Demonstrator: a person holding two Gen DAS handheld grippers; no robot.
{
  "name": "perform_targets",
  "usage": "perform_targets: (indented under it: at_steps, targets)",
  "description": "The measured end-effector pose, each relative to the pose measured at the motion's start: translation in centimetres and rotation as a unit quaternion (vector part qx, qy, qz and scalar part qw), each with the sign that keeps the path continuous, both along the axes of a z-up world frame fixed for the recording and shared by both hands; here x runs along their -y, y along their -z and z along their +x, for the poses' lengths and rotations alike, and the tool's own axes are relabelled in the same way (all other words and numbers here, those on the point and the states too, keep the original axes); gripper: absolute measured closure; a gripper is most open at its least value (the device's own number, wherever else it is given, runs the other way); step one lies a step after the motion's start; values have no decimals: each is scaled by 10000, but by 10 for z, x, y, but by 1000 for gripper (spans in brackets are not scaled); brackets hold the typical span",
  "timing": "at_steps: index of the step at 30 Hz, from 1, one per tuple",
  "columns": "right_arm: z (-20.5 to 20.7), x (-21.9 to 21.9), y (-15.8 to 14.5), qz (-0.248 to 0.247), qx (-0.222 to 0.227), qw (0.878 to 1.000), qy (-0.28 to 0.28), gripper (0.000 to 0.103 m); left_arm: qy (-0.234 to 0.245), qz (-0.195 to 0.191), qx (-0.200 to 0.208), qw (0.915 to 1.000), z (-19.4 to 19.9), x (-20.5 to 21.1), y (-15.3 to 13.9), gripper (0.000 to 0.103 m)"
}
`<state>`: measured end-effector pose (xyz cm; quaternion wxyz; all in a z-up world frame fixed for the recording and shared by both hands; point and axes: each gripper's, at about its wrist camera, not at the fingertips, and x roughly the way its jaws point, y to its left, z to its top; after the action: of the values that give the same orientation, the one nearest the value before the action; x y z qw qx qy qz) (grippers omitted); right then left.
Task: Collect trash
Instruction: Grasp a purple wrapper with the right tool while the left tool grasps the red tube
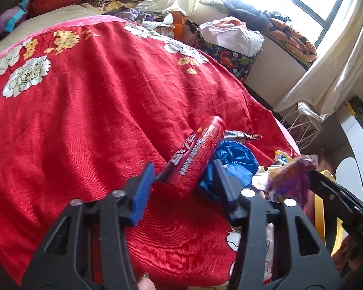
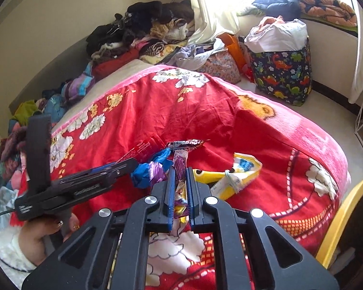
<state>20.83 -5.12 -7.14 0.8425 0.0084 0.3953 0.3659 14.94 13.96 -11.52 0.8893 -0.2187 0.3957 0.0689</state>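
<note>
1. While the left gripper [image 1: 184, 169] reaches over the red flowered blanket [image 1: 89, 101], a red tube-shaped package [image 1: 196, 152] stands tilted between its blue pads [image 1: 142, 188]. The left pad lies against the lower end of the package; whether the right pad presses on it I cannot tell, so I cannot say whether this package is grasped.
2. The right gripper [image 2: 180, 181] is clenched on a purple and yellow candy wrapper [image 2: 179, 166], which stands up between the two blue pads and sticks out above the fingertips.
3. More trash lies on the blanket near both grippers: a crumpled blue wrapper [image 2: 145, 171] just beside the left gripper's tip, a dark striped wrapper [image 2: 186, 143] a little behind it, and a yellow and white wrapper [image 2: 239, 176] to the right of the right gripper.
4. A hand [image 2: 43, 232] in a white fluffy sleeve holds the left gripper from below.
5. Beyond the bed a dinosaur-print basket [image 2: 282, 75] stands on the floor, filled with clothes.
</note>
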Motion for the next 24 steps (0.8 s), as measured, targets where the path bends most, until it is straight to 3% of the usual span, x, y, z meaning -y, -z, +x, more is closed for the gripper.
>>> perform_targets:
  at_steps: [9,24]
  targets:
    - [-12,33,-9,242,78,9990,358,94,57,-31,227,9997,-10,9,-10,75]
    - [-28,72,-21,557,15,9967,591,95,302,187,820,9960,-20,36,-58,79]
